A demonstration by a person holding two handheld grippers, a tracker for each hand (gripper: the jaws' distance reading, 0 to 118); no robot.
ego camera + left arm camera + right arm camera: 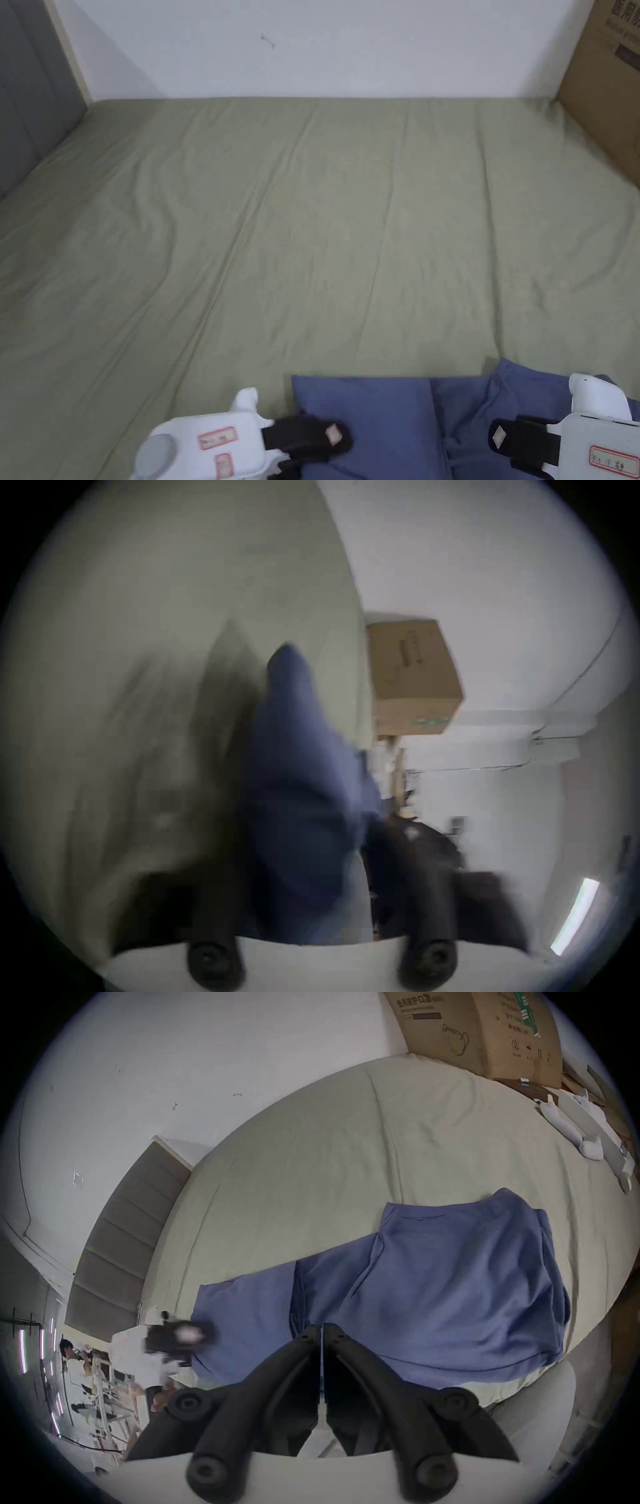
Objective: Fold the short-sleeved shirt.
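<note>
The blue shirt [433,1286] lies at the near edge of the bed [325,237], partly folded already, I think. My left gripper [325,437] touches its left end; its picture is blurred, so I cannot tell how its jaws stand. My right gripper [322,1329] has its jaws closed together, holding nothing visible. Next I must take one end and fold it over the middle.

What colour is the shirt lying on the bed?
Plain blue, no pattern; the shirt shows best in the right gripper view.
</note>
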